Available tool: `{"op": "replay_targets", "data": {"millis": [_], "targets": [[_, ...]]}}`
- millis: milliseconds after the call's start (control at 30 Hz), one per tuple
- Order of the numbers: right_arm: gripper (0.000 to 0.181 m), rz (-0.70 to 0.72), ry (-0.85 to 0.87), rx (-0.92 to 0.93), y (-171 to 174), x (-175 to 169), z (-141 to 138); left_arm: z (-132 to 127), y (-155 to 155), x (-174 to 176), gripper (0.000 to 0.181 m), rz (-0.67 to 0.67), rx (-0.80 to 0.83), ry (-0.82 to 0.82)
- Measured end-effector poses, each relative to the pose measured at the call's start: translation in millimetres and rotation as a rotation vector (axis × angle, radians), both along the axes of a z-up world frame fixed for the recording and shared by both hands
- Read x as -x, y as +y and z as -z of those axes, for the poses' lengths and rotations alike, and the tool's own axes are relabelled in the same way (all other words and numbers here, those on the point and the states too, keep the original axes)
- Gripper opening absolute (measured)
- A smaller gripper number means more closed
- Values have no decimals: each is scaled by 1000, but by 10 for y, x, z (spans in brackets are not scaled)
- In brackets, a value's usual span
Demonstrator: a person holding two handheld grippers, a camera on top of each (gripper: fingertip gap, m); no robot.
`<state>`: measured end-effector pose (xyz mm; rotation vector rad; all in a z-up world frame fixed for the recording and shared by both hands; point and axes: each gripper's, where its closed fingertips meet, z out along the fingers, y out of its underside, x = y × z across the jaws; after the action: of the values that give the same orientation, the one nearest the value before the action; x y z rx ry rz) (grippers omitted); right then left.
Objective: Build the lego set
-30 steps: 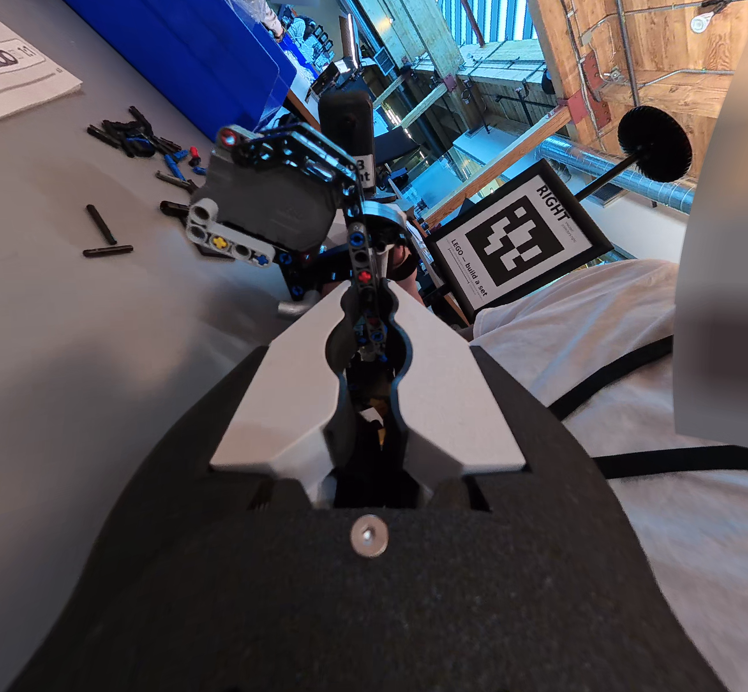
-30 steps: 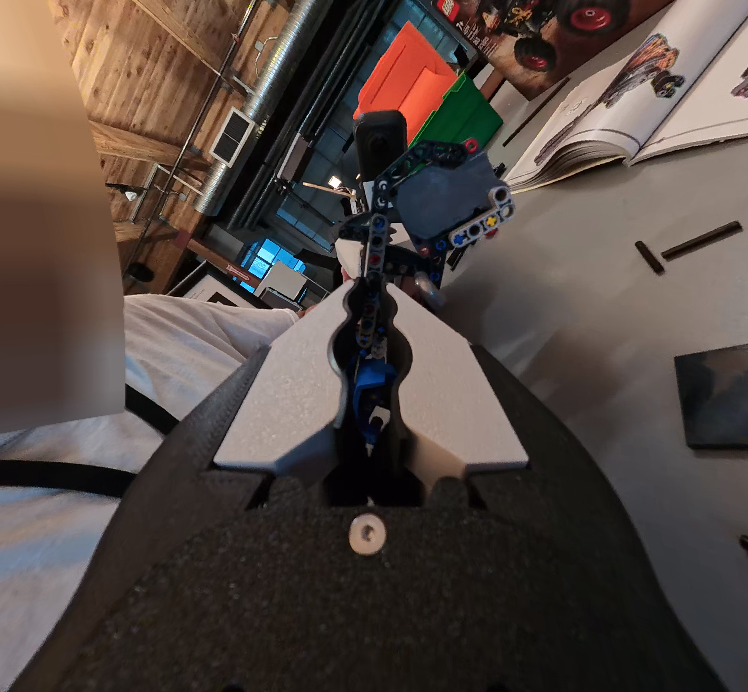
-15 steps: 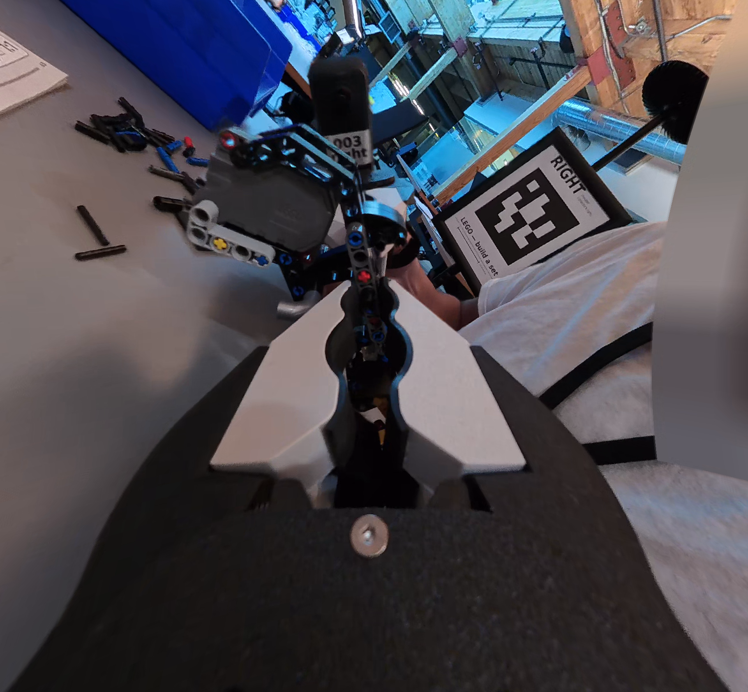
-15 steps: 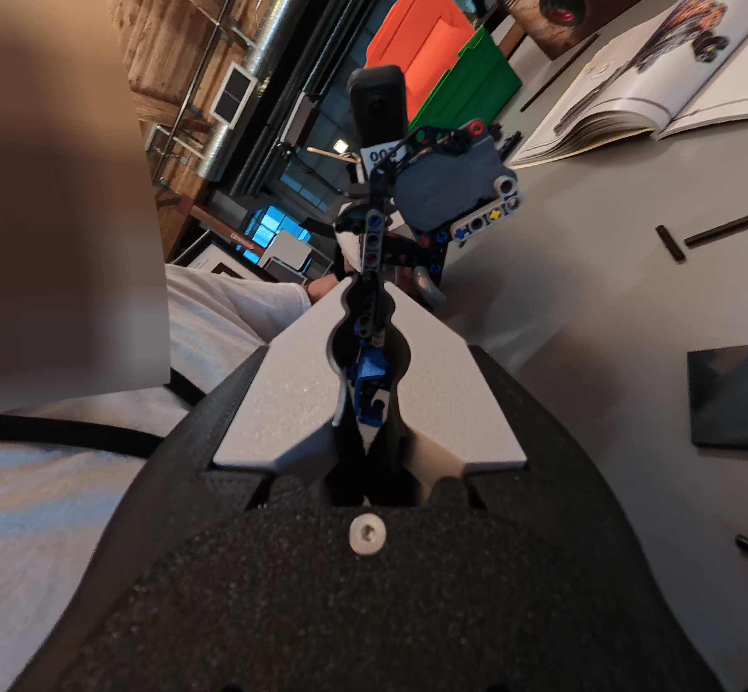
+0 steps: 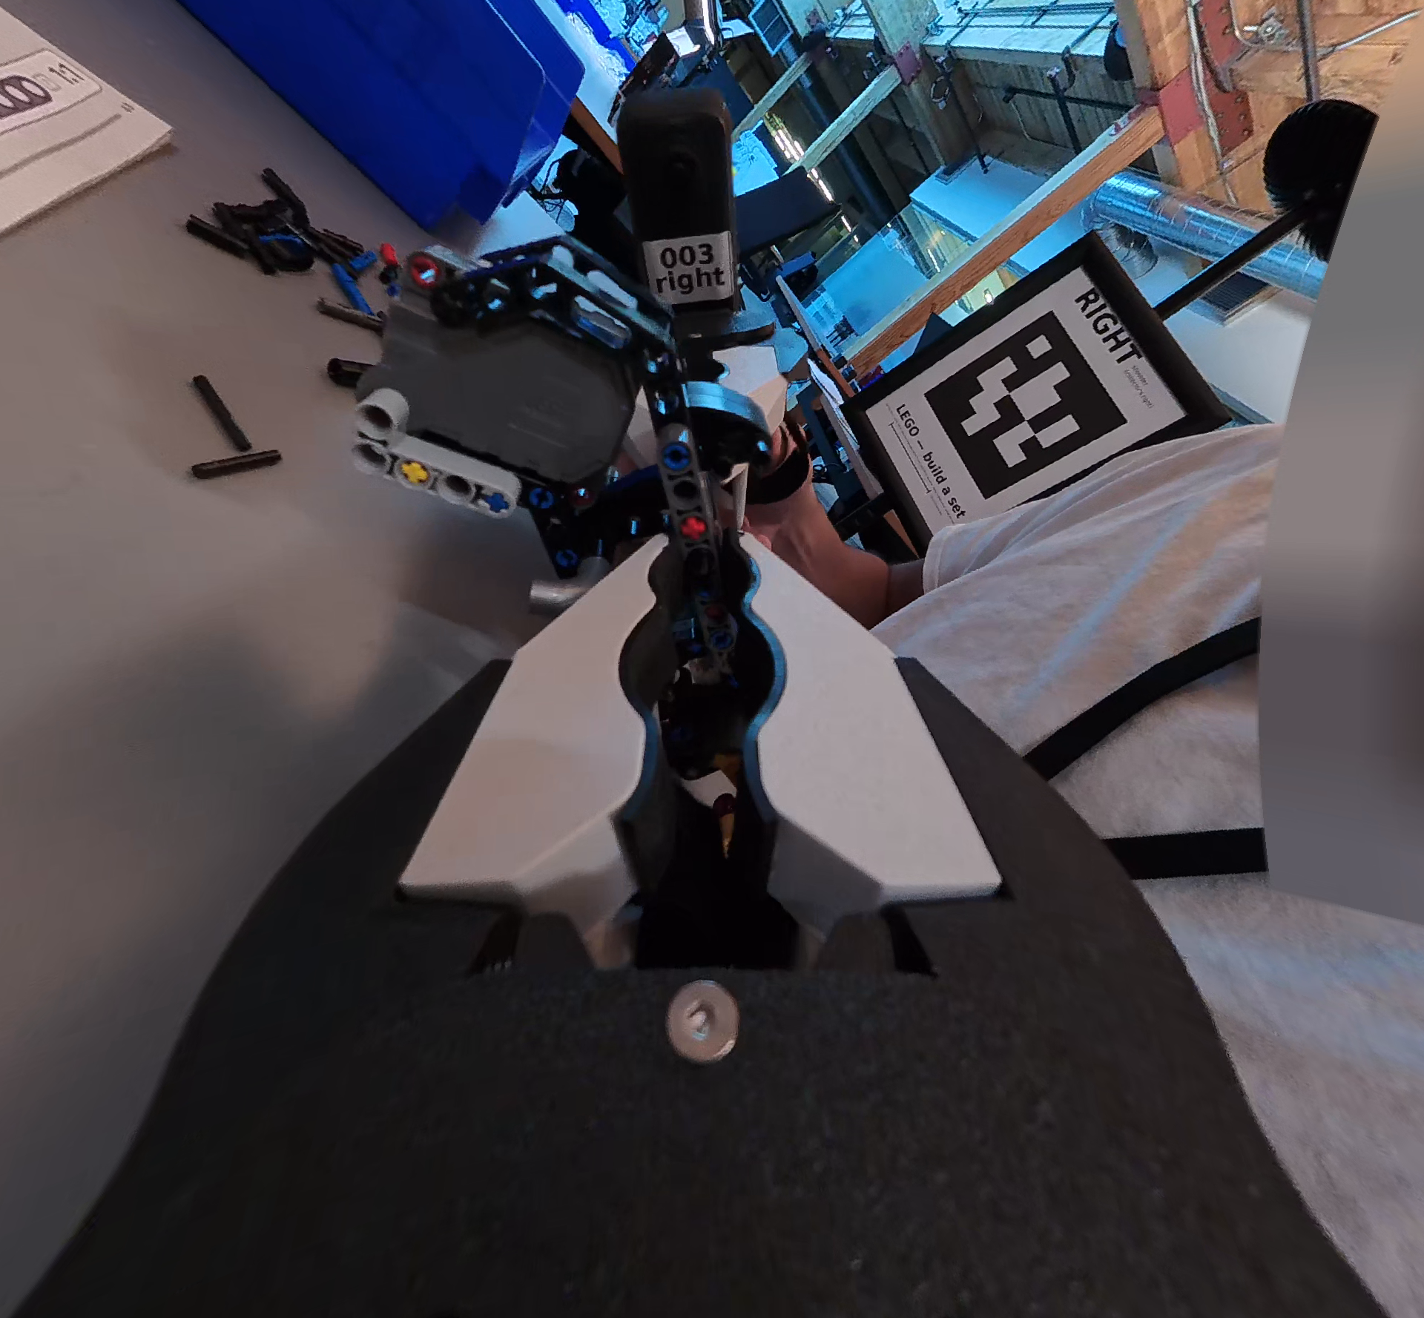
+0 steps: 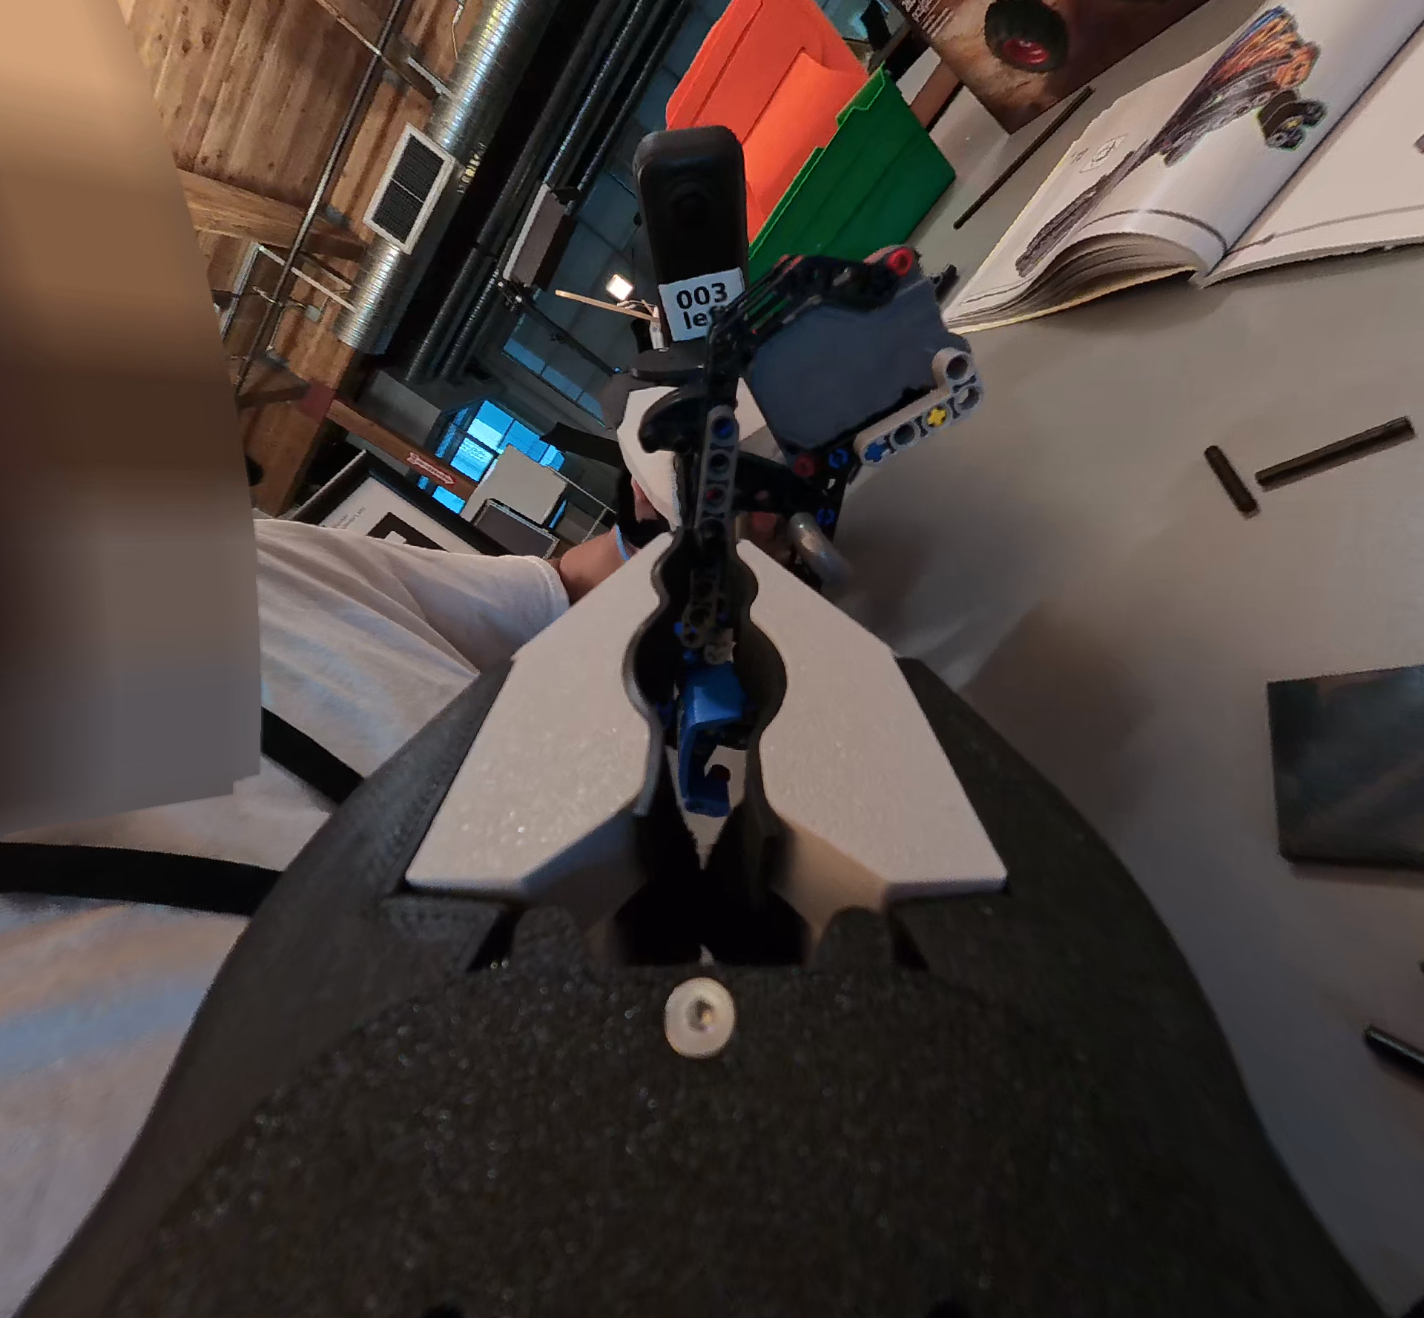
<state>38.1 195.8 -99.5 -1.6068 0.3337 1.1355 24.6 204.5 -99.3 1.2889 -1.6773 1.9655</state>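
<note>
Both views have tilted since a second ago: the other gripper's black camera post sits higher and larger in each, while the grip looks unchanged.

Left gripper (image 5: 697, 572): its pale grey fingers (image 5: 555, 726) are closed onto a dark grey holed beam of the half-built lego model (image 5: 501, 395), a dark grey block framed by black beams, with a light grey beam carrying a yellow and a blue cross pin.

Right gripper (image 6: 701, 557): fingers (image 6: 555, 741) likewise clamped on the model (image 6: 840, 364), from the opposite end. A blue part sits deep between them (what it joins to, I cannot tell).

Model held off the grey table (image 5: 154, 664), between the two grippers, in front of the person's white shirt (image 5: 1079, 626). My guess: two-ended hold to steady or turn it for the next piece.

Counts:
- two loose black rods (image 5: 223, 433) near the model in the left view, roughly at right angles; two in the right view (image 6: 1310, 464)
- one heap of small black and blue pins (image 5: 285, 233), too tangled to count
- one open instruction booklet (image 6: 1156, 202)
- one blue bin (image 5: 347, 33), one green bin (image 6: 855, 179), one orange bin (image 6: 770, 102)
- one framed black-and-white marker sign (image 5: 1025, 402)
</note>
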Motion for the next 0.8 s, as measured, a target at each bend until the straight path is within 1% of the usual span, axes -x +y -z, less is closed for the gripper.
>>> {"op": "replay_targets", "data": {"millis": [133, 233, 300, 433, 567, 800], "targets": [[6, -21, 25, -6, 0, 26, -10, -12, -3, 13, 5, 15, 15, -5], [5, -12, 22, 13, 3, -1, 19, 4, -10, -9, 5, -7, 19, -3], [6, -19, 22, -4, -20, 4, -9, -8, -33, -13, 5, -6, 56, 4], [5, -1, 35, -13, -26, -4, -17, -15, -50, -22, 5, -23, 14, -26], [6, 14, 29, -2, -20, -32, -5, -14, -47, -49, 6, -36, 7, -22], [7, -17, 12, 17, -45, 4, 41, 15, -25, -21, 6, -10, 15, -12]]}}
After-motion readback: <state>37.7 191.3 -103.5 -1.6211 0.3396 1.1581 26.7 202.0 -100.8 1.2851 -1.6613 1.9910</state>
